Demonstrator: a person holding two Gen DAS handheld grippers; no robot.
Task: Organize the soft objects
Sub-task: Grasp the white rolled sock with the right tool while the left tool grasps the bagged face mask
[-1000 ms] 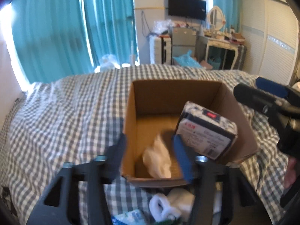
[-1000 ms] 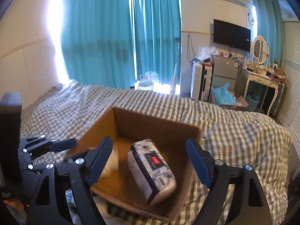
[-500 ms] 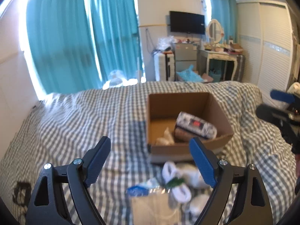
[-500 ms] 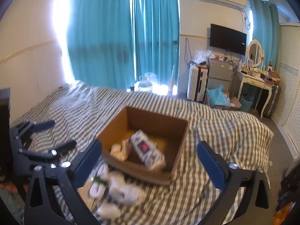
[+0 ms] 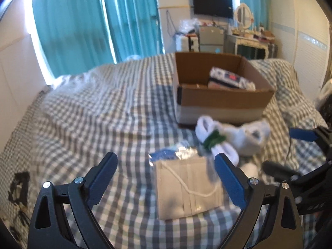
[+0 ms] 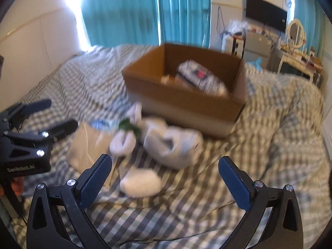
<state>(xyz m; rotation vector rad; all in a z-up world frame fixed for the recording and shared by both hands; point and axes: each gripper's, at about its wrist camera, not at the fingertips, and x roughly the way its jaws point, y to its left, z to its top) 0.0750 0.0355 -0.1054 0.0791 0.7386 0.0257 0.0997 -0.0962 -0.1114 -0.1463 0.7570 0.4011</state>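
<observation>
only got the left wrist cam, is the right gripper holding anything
Observer: No. The right wrist view shows the right gripper wide open and holding nothing; its jaws have just been opening.
Operator: whats nearest to it
Observer: A loose white sock roll lies on the checked bedspread just ahead, nearer the finger on the left of that view. It is blurred.
Operator: anything in the box besides the patterned pack
Observer: Yes. A white soft item lies beside the tissue pack inside the cardboard box; your view hides it behind the front wall.
</observation>
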